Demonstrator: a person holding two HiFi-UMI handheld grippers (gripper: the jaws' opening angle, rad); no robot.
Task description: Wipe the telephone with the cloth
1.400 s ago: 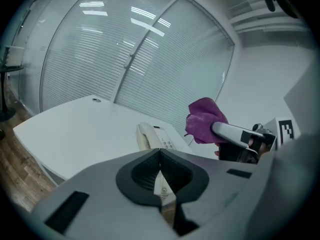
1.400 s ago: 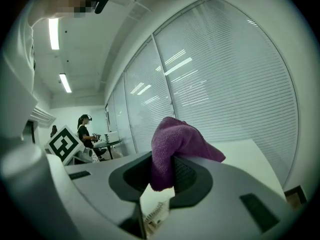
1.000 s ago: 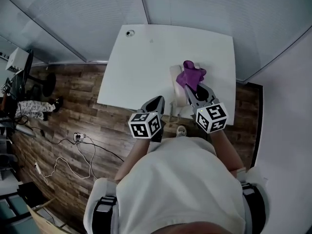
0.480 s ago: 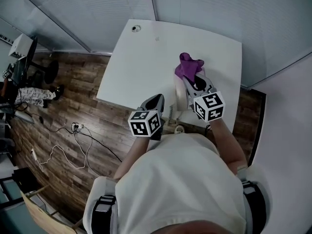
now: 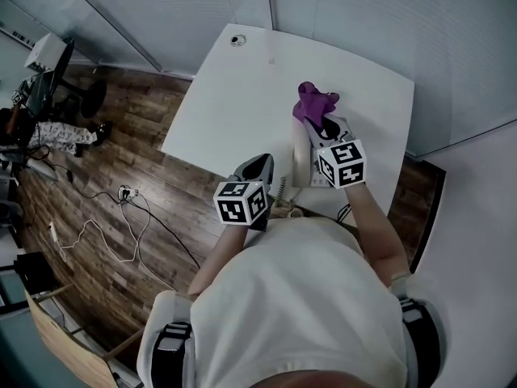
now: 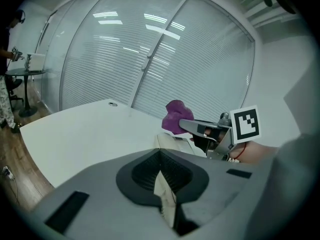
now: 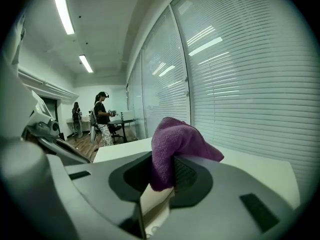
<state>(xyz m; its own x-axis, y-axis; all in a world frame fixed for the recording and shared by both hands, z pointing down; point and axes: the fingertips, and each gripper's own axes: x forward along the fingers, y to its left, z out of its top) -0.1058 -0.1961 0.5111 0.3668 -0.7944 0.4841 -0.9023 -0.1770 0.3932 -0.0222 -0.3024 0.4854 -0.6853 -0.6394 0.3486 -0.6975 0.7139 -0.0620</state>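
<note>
Closest in, the person's white top (image 5: pixel 299 297) is filling the bottom of the head view, with both arms reaching out toward 12 o'clock. The left tongs (image 5: pixel 258 163) are hanging over the near edge of the white worktop (image 5: pixel 226 111), and their jaws are pressed together. At about 2 o'clock from them, the right tongs (image 5: pixel 322 124) are sitting above the cream telephone (image 5: pixel 300 153), which is lying near the worktop's near right edge with its long side running toward 12 o'clock. The telephone's coiled cord (image 5: pixel 283 189) is trailing off its near end, between the two tongs.

The right tongs are pinching the purple cloth (image 5: pixel 314 102), bunched up and sticking out past the tips. It is sitting over the far end of the telephone, though I cannot tell whether fabric is meeting plastic.

Farther out, a round cable port (image 5: pixel 237 40) is showing at the worktop's far corner, at 11 o'clock. Loose cables (image 5: pixel 137 233) are snaking over the wooden floor (image 5: pixel 121 152) at 9 o'clock. Glass walls with blinds (image 5: pixel 363 23) are closing off the back, and in the right gripper view a person (image 7: pixel 102 115) is standing far off by a desk.
</note>
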